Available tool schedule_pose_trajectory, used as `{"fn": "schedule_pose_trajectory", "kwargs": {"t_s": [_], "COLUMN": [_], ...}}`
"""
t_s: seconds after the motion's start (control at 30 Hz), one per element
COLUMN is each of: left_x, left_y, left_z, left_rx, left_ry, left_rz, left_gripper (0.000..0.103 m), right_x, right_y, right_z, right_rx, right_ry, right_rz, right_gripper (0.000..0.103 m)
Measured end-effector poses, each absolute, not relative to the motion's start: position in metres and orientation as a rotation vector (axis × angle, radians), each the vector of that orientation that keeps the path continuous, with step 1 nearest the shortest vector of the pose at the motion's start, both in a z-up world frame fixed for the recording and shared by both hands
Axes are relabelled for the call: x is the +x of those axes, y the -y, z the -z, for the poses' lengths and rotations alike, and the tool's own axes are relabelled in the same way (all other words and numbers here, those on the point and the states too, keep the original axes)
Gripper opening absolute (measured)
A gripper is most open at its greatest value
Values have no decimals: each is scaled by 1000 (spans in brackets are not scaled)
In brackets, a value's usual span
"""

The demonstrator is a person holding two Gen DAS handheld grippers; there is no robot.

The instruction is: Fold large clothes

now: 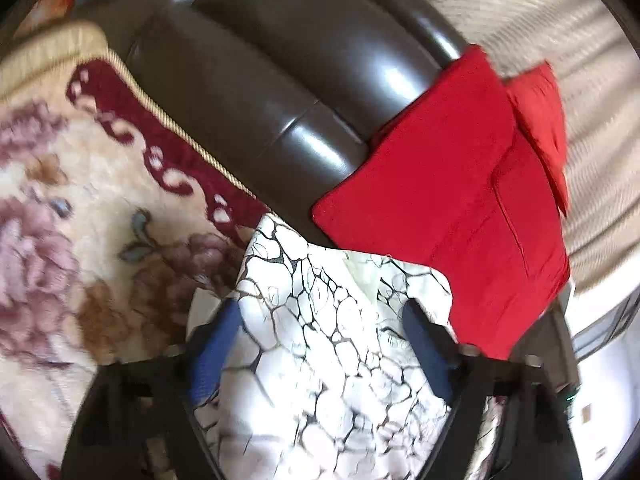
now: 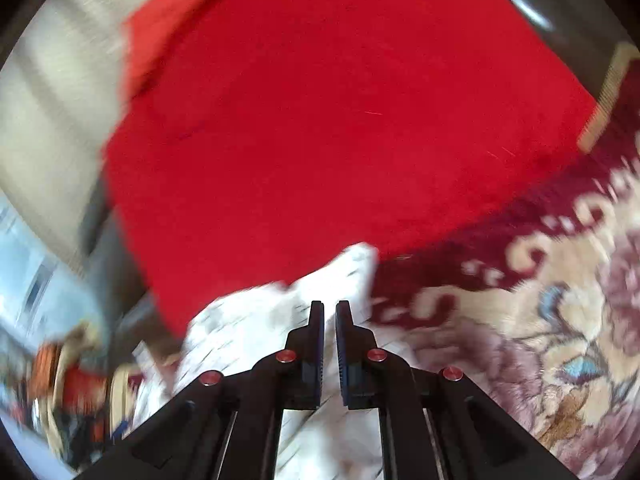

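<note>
A white garment with a black crackle pattern (image 1: 320,344) lies folded under my left gripper (image 1: 324,312), whose blue-padded jaws stand wide open on either side of it. In the right wrist view the same white garment (image 2: 280,312) shows blurred, and my right gripper (image 2: 329,308) has its jaws nearly together with white cloth between and below them. A folded red garment (image 1: 440,216) lies just beyond the white one, partly on the sofa; it fills the upper right wrist view (image 2: 320,120).
A dark brown leather sofa (image 1: 256,80) runs across the back. A floral cream and maroon blanket (image 1: 80,208) covers the surface to the left, also shown in the right wrist view (image 2: 540,320). A pale striped curtain (image 1: 560,20) hangs at right.
</note>
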State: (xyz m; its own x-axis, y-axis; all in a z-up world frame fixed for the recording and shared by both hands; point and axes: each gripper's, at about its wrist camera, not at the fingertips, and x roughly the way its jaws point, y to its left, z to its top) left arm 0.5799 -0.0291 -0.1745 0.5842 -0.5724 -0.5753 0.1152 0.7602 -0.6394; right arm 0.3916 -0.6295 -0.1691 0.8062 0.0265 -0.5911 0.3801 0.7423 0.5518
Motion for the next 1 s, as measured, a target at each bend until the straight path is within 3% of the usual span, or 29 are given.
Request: {"fn": "schedule_pose_trajectory", "kwargs": {"t_s": [0.1, 0.2, 0.33, 0.5, 0.63, 0.77, 0.87, 1.0], "left_x": [583, 594, 610, 610, 624, 645, 650, 646], "left_y": [31, 36, 66, 130, 154, 150, 137, 135], "left_z": [160, 154, 154, 155, 171, 169, 159, 154], "left_rx": [-500, -486, -431, -157, -2, -100, -160, -49], "left_ry": [-824, -852, -904, -953, -959, -943, -926, -981], "left_rz": [437, 421, 403, 520, 471, 489, 505, 564], "left_gripper": [89, 89, 89, 89, 89, 89, 89, 89], "right_x": [382, 383, 388, 403, 428, 440, 430, 436], "right_y": [593, 565, 537, 521, 512, 522, 528, 523], "right_z": [144, 144, 171, 220, 246, 254, 234, 231], "right_rx": [557, 568, 699, 934, 895, 973, 971, 951], "right_ry": [-623, -651, -713, -789, -931, -816, -627, -636], "right_rz": [113, -21, -162, -267, -237, -267, -326, -424], "right_gripper": [9, 9, 9, 9, 9, 9, 9, 9]}}
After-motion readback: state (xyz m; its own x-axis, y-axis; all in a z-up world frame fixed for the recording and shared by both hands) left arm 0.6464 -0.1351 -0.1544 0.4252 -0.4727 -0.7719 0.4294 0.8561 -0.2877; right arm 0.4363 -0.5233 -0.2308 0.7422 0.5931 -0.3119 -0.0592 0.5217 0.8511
